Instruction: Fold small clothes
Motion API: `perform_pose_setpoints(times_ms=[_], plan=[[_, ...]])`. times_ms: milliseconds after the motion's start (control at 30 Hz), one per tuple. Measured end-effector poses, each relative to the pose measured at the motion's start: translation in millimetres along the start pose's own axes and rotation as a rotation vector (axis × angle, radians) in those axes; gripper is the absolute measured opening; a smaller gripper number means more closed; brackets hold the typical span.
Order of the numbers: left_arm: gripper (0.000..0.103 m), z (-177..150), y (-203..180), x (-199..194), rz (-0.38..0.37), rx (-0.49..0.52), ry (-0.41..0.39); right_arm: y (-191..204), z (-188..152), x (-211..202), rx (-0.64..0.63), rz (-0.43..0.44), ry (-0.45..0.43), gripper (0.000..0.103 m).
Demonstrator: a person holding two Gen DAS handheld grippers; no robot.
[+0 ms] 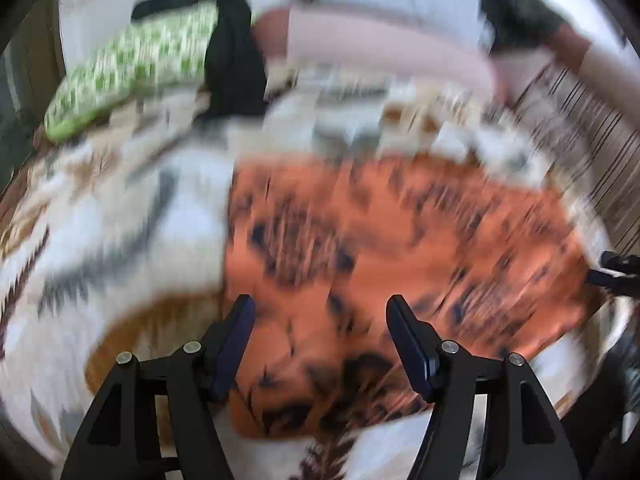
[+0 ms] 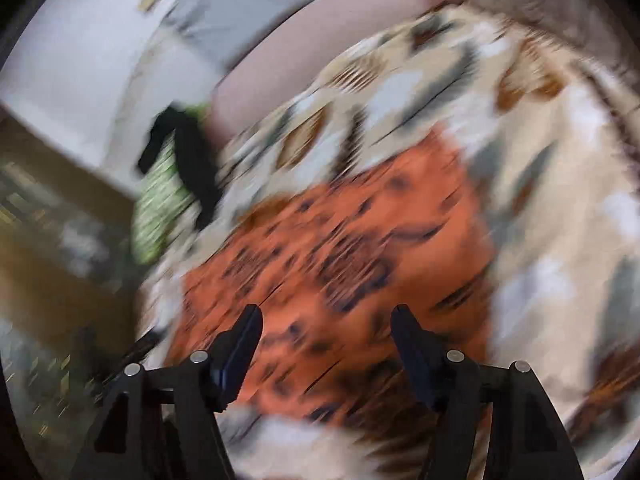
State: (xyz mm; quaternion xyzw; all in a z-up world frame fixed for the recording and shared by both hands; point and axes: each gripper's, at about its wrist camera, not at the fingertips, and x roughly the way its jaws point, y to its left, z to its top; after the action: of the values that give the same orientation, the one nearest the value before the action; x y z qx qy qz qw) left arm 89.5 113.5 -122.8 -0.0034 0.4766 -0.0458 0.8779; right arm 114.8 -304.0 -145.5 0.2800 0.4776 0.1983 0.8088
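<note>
An orange garment with dark print lies flat on a patterned bedspread; both views are motion-blurred. My left gripper hovers over the garment's near edge, open, with nothing between its fingers. In the right wrist view the same orange garment spreads out ahead, and my right gripper stands open above its near part, holding nothing. At the far right edge of the left wrist view a dark gripper part shows beside the garment.
A green-and-white patterned cloth and a black garment lie at the far left of the bed. A pink bolster runs along the far side. The bedspread extends right; a floor area lies off the bed's left.
</note>
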Motion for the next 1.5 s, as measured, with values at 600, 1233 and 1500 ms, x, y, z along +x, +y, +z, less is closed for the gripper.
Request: perform_pose_setpoints(times_ms=[600, 1233, 1500], plan=[[0.078, -7.0, 0.8, -23.1, 0.076, -0.063, -0.028, -18.6, -27.9, -37.4, 0.123, -0.095, -0.098, 0.069], [0.081, -9.0, -39.6, 21.6, 0.05, 0.088, 0.007, -38.2, 96.2, 40.5, 0.158, 0.019, -0.096, 0.072], [0.081, 2.7, -34.6, -12.9, 0.015, 0.041, -0.075, -21.5, 80.5, 10.2, 0.186, 0.003, -0.156, 0.071]])
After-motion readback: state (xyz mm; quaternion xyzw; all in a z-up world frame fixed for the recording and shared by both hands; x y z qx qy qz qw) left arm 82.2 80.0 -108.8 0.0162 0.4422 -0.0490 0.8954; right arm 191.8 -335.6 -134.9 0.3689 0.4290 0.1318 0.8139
